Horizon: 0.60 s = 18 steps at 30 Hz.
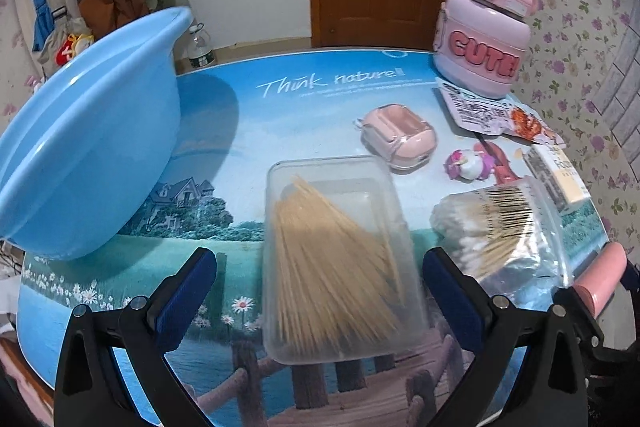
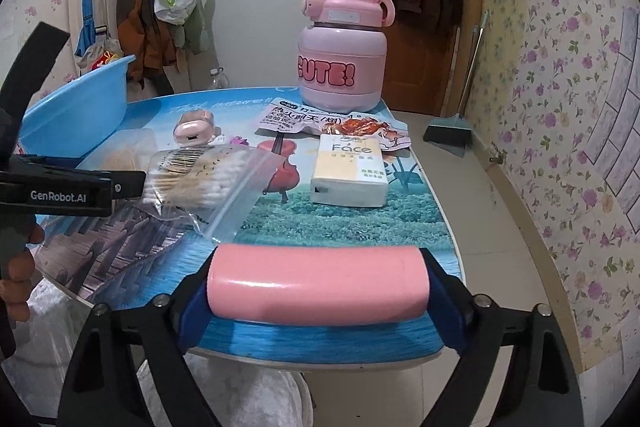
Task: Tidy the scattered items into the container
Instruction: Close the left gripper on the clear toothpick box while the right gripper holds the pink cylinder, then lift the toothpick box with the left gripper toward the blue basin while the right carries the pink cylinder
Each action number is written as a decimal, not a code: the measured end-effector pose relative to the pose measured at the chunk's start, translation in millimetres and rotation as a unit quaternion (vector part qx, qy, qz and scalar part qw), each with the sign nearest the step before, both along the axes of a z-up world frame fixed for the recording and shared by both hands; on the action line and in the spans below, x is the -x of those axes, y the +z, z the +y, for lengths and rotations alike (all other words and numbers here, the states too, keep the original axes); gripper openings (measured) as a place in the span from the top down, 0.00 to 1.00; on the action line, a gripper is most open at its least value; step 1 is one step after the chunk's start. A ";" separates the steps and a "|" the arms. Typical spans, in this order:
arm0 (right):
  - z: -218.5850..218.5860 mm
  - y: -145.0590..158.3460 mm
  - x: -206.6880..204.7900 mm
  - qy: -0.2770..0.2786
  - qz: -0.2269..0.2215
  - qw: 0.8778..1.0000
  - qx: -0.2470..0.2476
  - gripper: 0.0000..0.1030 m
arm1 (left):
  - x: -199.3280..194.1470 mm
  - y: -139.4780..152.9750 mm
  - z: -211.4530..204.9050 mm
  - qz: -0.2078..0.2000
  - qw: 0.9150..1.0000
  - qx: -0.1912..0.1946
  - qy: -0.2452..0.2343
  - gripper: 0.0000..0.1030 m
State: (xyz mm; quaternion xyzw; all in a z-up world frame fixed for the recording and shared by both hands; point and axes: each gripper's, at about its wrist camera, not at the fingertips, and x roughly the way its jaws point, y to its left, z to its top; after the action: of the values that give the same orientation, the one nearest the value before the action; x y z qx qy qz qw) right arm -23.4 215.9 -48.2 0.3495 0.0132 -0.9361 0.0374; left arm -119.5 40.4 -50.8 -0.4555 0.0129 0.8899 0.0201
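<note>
My left gripper stands open and points down over a clear plastic box of toothpicks, which lies on the table between its blue pads; the left pad is clear of the box. The light blue basin sits tilted at the table's left. My right gripper is shut on a pink tube, held by its two ends above the table's near edge. This tube also shows at the lower right of the left wrist view.
On the table lie a bag of cotton swabs, a pink earbud case, a small toy, a snack packet and a tissue pack. A pink "CUTE!" bottle stands at the back. A dustpan is on the floor.
</note>
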 end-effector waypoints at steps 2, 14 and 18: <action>-1.4 -0.4 -2.0 -0.004 0.006 1.000 0.003 0.14 | 1.3 -2.4 -1.6 -0.001 1.000 -0.001 0.002 0.00; 0.0 -2.7 -4.8 -0.006 0.027 1.000 0.013 0.14 | -3.8 -0.9 -7.8 0.025 1.000 -0.010 0.011 0.22; -0.5 -2.8 -4.9 -0.006 0.027 1.000 0.013 0.15 | -6.2 1.5 -5.4 0.029 1.000 -0.011 0.000 0.38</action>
State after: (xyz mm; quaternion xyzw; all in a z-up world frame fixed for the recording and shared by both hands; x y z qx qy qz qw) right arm -18.5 215.4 -51.0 0.3237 0.0004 -0.9455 0.0360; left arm -113.3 34.9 -49.3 -0.4288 0.0038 0.9031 0.0241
